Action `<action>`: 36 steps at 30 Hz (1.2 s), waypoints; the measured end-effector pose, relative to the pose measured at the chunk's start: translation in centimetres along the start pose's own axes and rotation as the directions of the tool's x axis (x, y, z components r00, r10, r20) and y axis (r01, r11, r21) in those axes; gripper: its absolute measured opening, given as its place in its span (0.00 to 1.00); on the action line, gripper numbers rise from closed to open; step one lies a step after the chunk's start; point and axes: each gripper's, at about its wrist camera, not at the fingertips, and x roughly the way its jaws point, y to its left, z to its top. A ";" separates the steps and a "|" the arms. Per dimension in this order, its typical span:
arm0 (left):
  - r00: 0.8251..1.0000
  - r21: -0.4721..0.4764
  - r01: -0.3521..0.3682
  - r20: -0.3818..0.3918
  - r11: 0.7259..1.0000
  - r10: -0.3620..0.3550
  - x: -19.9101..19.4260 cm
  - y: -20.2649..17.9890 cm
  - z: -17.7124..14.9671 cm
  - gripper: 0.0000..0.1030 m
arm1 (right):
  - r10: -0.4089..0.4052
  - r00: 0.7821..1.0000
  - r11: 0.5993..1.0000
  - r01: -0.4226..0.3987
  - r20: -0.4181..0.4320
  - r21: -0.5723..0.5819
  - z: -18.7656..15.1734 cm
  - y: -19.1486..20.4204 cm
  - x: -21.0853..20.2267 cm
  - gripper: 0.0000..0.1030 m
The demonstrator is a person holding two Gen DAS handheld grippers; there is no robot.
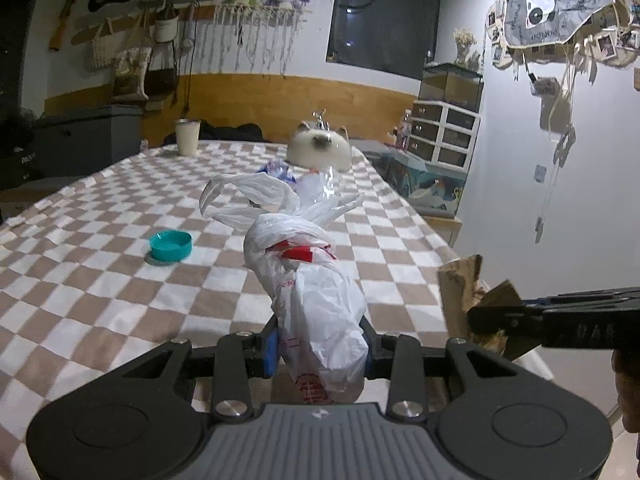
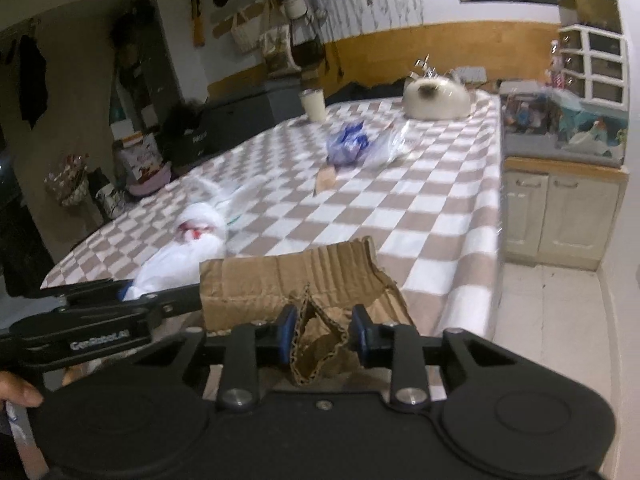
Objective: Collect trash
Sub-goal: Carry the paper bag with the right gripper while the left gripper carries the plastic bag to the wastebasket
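Holding: left gripper (image 1: pixel 320 344) jaws clamp knotted white plastic bag (image 1: pixel 316 292); right gripper (image 2: pixel 324 334) jaws pinch torn cardboard (image 2: pixel 288 284). Outstanding on checked tablecloth (image 1: pixel 100 280): teal lid (image 1: pixel 171 245), blue wrapper (image 2: pixel 347 144), clear plastic (image 2: pixel 386 148).

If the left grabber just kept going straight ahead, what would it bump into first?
Probably the clear crumpled plastic lying beyond the white bag that the left gripper already holds; the cat-shaped plush sits farther back. Depth is hard to judge.
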 end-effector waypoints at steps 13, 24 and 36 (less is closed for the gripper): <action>0.999 0.032 0.020 0.048 0.999 -0.022 -3.4 -5.0 1.3 0.37 | -0.108 0.985 0.994 0.109 0.134 0.003 -0.1 -2.5 -7.3 0.30; 0.993 0.088 0.112 0.035 0.990 -0.115 -1.7 -12.1 1.4 0.37 | -0.242 0.952 0.970 0.234 0.187 0.065 -1.6 -7.8 -13.0 0.30; 0.973 0.129 0.232 -0.026 0.964 -0.230 2.3 -20.7 0.1 0.37 | -0.405 0.898 0.909 0.377 0.169 0.179 -4.4 -15.4 -17.5 0.30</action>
